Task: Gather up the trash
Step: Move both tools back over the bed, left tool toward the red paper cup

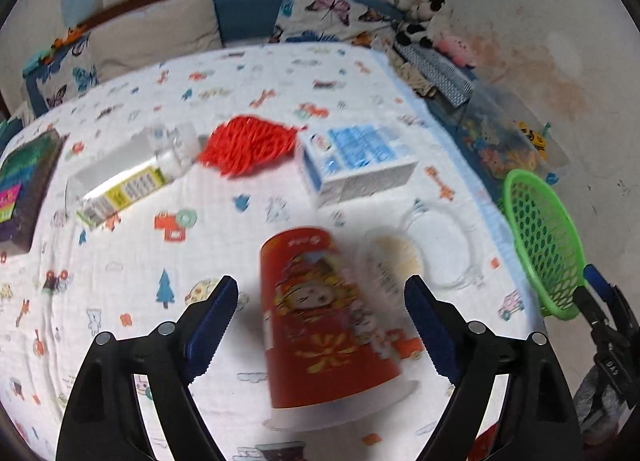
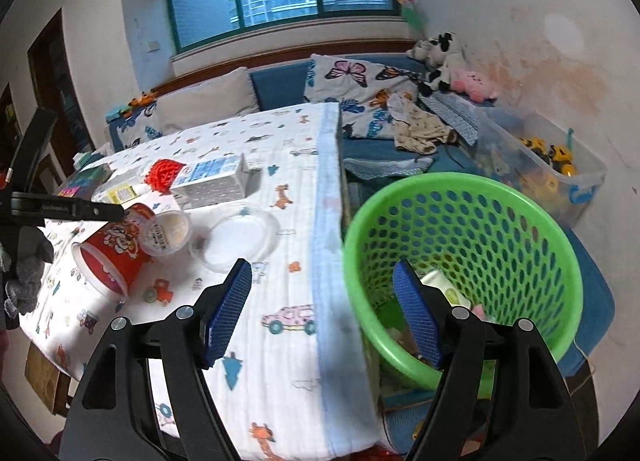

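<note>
A red paper cup [image 1: 320,313] lies on its side on the patterned tablecloth [image 1: 120,281], between the spread fingers of my open left gripper [image 1: 320,325], untouched. It also shows in the right wrist view [image 2: 116,253]. My right gripper [image 2: 322,313] is open and empty over the table's right edge, beside the green mesh basket [image 2: 460,245], which holds some trash. Also on the table are a small plastic cup [image 2: 166,235], a clear round lid [image 2: 236,239], a blue-white carton [image 1: 356,161], red netting [image 1: 248,143] and a clear bottle [image 1: 132,177].
A dark box [image 1: 24,185] sits at the table's left edge. Behind the table is a blue bench with cushions [image 2: 352,85], plush toys [image 2: 444,57] and a clear toy bin [image 2: 540,165]. The basket stands off the table's right side.
</note>
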Available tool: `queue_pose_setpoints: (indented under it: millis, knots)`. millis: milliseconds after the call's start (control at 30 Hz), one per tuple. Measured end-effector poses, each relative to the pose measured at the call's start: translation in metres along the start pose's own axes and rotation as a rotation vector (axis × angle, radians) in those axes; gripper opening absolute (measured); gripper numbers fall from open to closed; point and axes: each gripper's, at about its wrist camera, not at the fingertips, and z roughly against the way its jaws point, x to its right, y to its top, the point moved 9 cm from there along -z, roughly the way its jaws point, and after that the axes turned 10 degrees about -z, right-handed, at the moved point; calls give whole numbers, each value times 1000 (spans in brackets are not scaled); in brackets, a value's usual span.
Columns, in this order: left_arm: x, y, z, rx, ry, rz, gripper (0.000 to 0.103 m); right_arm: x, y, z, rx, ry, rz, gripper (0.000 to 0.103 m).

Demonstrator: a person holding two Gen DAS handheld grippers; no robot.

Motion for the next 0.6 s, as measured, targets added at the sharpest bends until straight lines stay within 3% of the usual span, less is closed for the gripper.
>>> queue_pose_setpoints:
  millis: [467,600]
  knots:
    - [-1,-21,-30,-97,-108,33,85,-31,-6,-19,-48,26,60,74]
    - [2,-21,-27,-81,-152,38,74,-40,-8,-25,-65,40,80,74]
